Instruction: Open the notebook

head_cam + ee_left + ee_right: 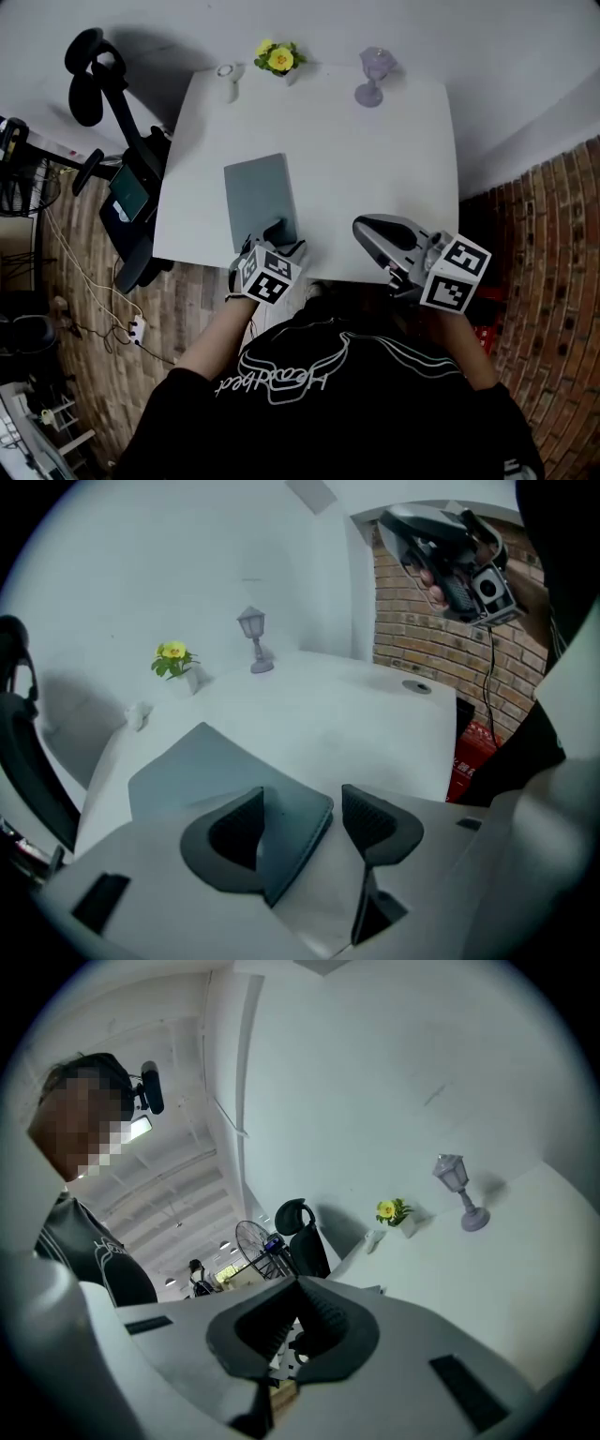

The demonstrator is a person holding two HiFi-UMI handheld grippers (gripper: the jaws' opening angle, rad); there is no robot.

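The flat, closed grey-blue notebook (260,192) lies on the white surface (375,159), its long axis running away from the person. The left claw (300,803), jaws apart, straddles its near corner. The right claw (298,1309), jaws together on nothing, hangs farther off to the right.

A white surface (375,159) stands against a pale wall, and along its far edge sit a small white object (228,73), a potted yellow flower (279,58) and a lilac lantern-shaped ornament (373,75). To its left a black office chair (122,169) stands on the wood floor (84,272), where cables run to a power strip (138,328), and a fan (253,1246) shows farther back. On the right rises a brick wall (553,244), with a red crate (469,752) at its foot.
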